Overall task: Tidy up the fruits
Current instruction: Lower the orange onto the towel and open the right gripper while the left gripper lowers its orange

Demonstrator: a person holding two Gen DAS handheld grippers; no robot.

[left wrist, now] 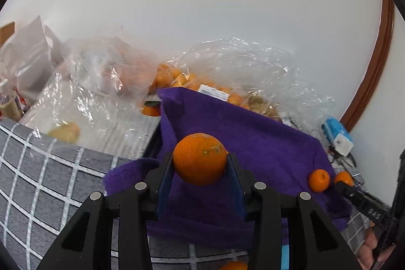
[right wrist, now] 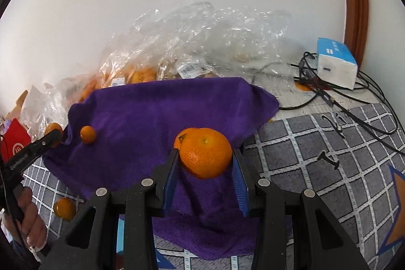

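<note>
Black claw arms fill the bottom of both views, and each of my two claws is pinching one orange. My left claw (left wrist: 200,163) squeezes a big orange (left wrist: 199,158) between its blue pads, up in the air above the purple towel (left wrist: 253,133). My right claw (right wrist: 205,158) squeezes another orange (right wrist: 206,152) the same way, also above the purple towel, and a bit of a second fruit peeks out just behind it. One small orange (left wrist: 319,180) sits on the towel near its right edge, close to the tip of my right claw as the left camera sees it. Another small one (right wrist: 64,208) lies off the towel, on the grey checked cloth (right wrist: 329,156) by the towel's front left corner. Behind the towel, clear plastic bags (left wrist: 227,72) hold many more oranges against the white wall. A blue and white box (right wrist: 336,62) with black wires sits past the towel's right side. I think I am in the carrying step, bringing two fruits to the towel. Next I likely need to lower each orange gently onto the towel and then let go, slowly, because round fruit can roll away.
</note>
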